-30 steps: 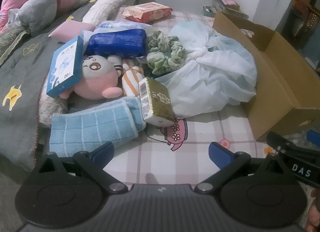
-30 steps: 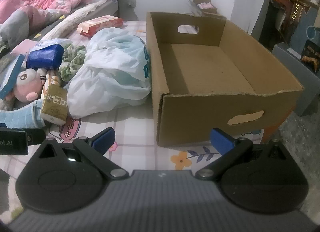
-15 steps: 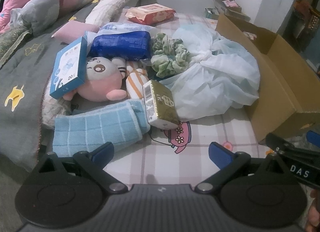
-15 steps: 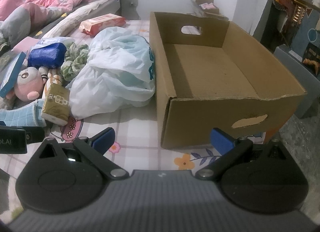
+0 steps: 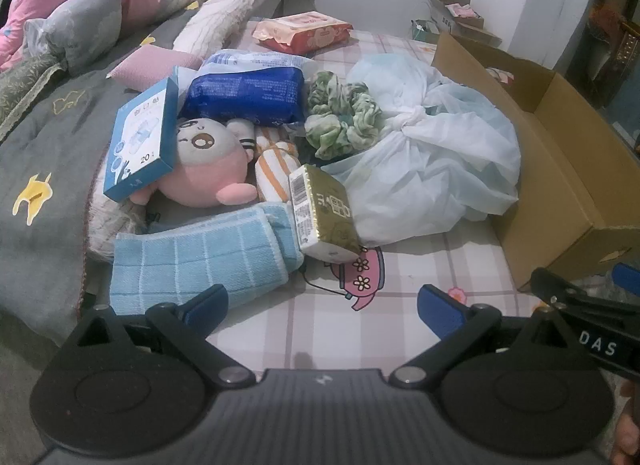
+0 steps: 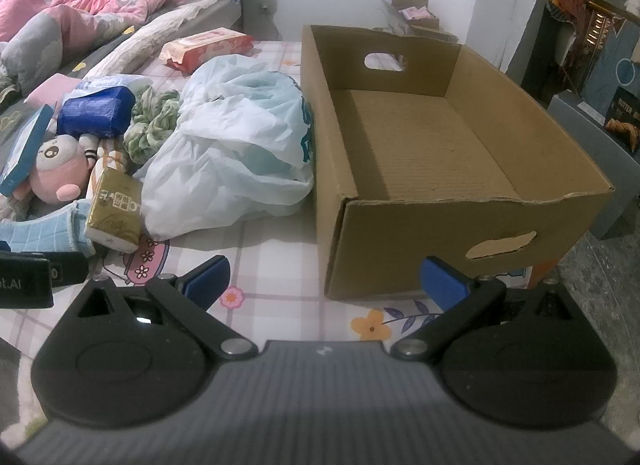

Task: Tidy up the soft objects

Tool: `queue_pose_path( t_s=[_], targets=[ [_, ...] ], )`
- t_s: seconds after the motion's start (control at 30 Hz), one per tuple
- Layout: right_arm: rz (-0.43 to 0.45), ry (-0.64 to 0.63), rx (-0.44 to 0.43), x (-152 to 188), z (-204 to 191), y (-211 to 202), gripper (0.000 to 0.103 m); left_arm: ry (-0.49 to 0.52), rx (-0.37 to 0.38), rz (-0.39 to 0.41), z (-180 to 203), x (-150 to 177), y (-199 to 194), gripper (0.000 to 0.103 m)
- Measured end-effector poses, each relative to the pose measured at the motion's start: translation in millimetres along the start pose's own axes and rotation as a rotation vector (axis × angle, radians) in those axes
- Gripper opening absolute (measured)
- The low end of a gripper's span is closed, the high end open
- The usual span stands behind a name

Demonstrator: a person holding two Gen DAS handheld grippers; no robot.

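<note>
A heap of soft things lies on the checked bed sheet: a folded light-blue towel (image 5: 200, 261), a pink plush toy (image 5: 204, 169), an orange-striped plush (image 5: 276, 169), green scrunchies (image 5: 344, 121), a knotted white plastic bag (image 5: 432, 161) and a gold tissue pack (image 5: 324, 217). An open cardboard box (image 6: 420, 145) stands to their right, nothing inside. My left gripper (image 5: 322, 303) hovers open just short of the towel, holding nothing. My right gripper (image 6: 324, 275) is open in front of the box's near corner, also holding nothing.
A blue-and-white carton (image 5: 140, 141) leans on the plush, with a dark-blue pack (image 5: 244, 95) and a red wipes pack (image 5: 304, 31) behind. A pink quilt (image 5: 100, 5) is bunched at the far left. Small boxes (image 6: 412, 17) stand by the wall, furniture (image 6: 592, 65) to the right.
Both grippers have crept slightly forward and leftward toward the heap and the box; their fingers stay spread and nothing on the bed has moved.
</note>
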State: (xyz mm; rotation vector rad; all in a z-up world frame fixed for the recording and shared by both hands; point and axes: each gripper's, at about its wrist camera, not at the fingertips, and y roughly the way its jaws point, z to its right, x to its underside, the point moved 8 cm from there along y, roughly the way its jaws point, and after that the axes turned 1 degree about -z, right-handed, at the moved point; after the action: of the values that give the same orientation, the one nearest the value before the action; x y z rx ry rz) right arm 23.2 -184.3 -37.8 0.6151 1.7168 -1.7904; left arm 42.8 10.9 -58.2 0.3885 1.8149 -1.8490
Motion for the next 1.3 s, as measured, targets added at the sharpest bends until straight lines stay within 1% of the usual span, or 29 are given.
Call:
queue_pose_path(
  t_s=[1.3],
  targets=[
    [-0.006,0.005,-0.003,1.2,-1.6,1.1,0.102,0.000,-0.003,0.000,-1.1,0.8,-0.4,0.101]
  ],
)
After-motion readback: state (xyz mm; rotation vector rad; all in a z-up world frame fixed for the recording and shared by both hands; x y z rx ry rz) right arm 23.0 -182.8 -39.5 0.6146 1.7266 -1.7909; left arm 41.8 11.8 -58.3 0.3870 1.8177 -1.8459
